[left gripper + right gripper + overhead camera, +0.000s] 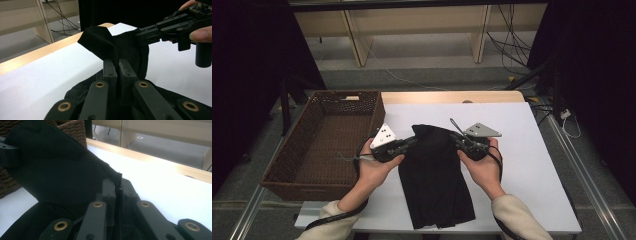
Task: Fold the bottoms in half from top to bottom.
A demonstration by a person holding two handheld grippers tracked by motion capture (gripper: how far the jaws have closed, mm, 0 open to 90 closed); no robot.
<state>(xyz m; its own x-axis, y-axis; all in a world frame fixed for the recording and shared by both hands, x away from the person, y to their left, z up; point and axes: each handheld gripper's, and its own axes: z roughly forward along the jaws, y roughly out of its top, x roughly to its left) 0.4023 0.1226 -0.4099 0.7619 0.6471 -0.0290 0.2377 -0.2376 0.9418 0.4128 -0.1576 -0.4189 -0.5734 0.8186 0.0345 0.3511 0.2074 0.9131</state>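
At the near table edge: black cloth [434, 175] lies on the white tabletop [522, 150], its far end lifted.
Left gripper [408, 142]: jaws pressed together, pinching the cloth's raised left edge.
Right gripper [457, 140]: pinching the right edge.
Writing: none readable.
Far left: brown wicker basket [307, 125], bare floor inside.

A grey floor [432, 60] lies beyond the white surface [532, 165], with pale wooden furniture legs [479, 32], loose black cables [507, 42] and dark curtains [597, 60].
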